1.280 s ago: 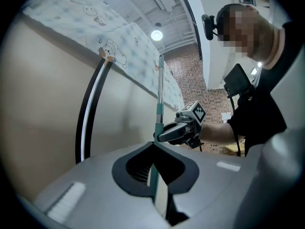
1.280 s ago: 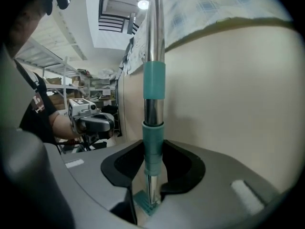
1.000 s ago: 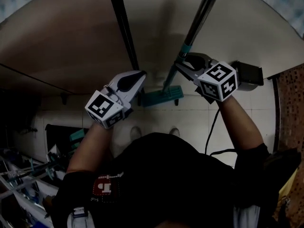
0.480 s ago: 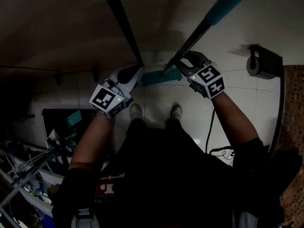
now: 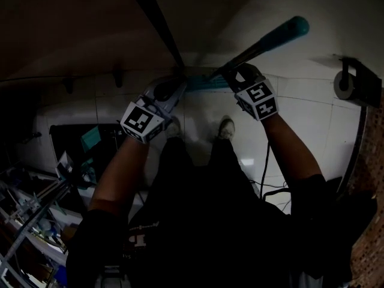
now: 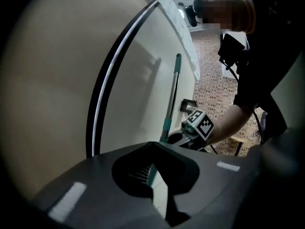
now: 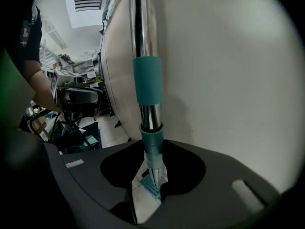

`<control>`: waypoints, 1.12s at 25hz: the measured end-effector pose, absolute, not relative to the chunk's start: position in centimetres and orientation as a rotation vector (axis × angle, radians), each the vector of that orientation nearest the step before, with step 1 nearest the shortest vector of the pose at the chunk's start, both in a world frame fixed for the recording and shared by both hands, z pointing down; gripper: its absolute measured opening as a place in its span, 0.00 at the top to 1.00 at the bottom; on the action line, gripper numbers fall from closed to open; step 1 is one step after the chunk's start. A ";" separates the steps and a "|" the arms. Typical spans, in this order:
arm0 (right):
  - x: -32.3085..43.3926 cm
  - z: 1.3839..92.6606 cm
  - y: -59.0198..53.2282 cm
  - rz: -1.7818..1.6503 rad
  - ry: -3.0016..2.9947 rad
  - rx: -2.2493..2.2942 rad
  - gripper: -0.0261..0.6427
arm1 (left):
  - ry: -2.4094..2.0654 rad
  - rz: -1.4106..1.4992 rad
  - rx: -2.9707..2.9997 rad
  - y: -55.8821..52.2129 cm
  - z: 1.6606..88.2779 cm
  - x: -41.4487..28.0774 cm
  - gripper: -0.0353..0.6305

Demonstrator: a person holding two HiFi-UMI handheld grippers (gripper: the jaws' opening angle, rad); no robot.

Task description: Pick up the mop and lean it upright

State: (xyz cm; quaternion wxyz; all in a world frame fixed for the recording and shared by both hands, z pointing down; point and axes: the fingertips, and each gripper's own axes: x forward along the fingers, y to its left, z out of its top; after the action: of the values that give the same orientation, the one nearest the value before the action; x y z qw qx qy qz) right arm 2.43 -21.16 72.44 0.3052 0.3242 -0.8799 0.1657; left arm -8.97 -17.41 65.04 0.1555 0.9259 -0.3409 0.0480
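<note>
The mop's chrome pole with a teal grip [image 5: 282,32] slants from the upper right down to my right gripper [image 5: 231,77]. That gripper is shut on the pole just above its teal collar [image 7: 151,137]. The teal mop head [image 5: 204,84] lies on the white tile floor by the curved cream wall. In the right gripper view the mop head [image 7: 151,187] shows through the jaws' gap. My left gripper [image 5: 176,87] hovers to the left of the mop. Its jaws meet at the tips with nothing gripped. The left gripper view shows the pole [image 6: 172,99] standing along the wall.
A black strip [image 5: 157,26] runs down the cream wall [image 5: 72,35]. A toilet roll holder [image 5: 351,80] hangs at the right. Metal racks and clutter [image 5: 36,209] fill the lower left. The person's shoes [image 5: 225,127] stand on the tiles below the grippers.
Both grippers have come down with the mop. The pole now lies flatter across the head view, with its teal grip further right. The right gripper has kept its hold.
</note>
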 end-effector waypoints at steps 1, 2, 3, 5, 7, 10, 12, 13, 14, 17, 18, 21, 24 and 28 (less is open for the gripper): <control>2.6 73.4 -21.0 0.453 -2.321 0.865 0.76 | -0.971 0.142 2.644 -17.1 65.5 -8.9 0.95; 2.7 74.4 -20.9 0.467 -2.311 0.869 0.76 | -0.967 0.145 2.638 -16.9 65.9 -8.9 0.95; 2.8 75.3 -20.8 0.477 -2.299 0.870 0.76 | -0.964 0.148 2.631 -16.7 66.4 -8.9 0.95; 2.7 77.3 -20.7 0.493 -2.278 0.863 0.76 | -0.961 0.149 2.621 -16.5 67.1 -9.0 0.95; 2.5 79.3 -20.6 0.506 -2.263 0.851 0.76 | -0.960 0.150 2.616 -16.3 67.8 -9.3 0.95; 2.0 81.9 -20.5 0.521 -2.254 0.831 0.76 | -0.953 0.155 2.597 -16.1 68.9 -9.7 0.95; 1.8 83.0 -20.8 0.526 -2.268 0.834 0.76 | -0.952 0.159 2.589 -15.9 69.5 -10.0 0.95; 1.7 83.2 -21.3 0.525 -2.282 0.843 0.76 | -0.950 0.162 2.588 -15.8 69.9 -10.1 0.95; 1.5 83.3 -21.9 0.521 -2.295 0.853 0.76 | -0.948 0.166 2.587 -15.7 70.2 -10.2 0.95; 0.5 83.3 -23.5 0.506 -2.320 0.858 0.76 | -0.946 0.178 2.584 -15.4 70.9 -10.7 0.95; 0.2 83.3 -23.6 0.500 -2.323 0.843 0.75 | -0.948 0.179 2.581 -15.4 71.1 -10.8 0.95; -0.8 83.3 -23.4 0.484 -2.313 0.792 0.75 | -0.945 0.183 2.561 -15.2 71.3 -10.9 0.95; -1.3 83.4 -23.3 0.495 -2.304 0.784 0.75 | -0.943 0.198 2.551 -15.3 70.8 -10.8 0.95; -1.8 83.5 -23.3 0.496 -2.300 0.783 0.75 | -0.955 0.172 2.564 -15.5 70.4 -10.8 0.95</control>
State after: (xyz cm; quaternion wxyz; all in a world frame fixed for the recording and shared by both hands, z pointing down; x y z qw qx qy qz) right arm -1.83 -23.28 83.49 0.3247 0.2987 -0.8773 0.1890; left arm -10.79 -15.54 70.45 0.1988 0.9166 -0.3414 0.0614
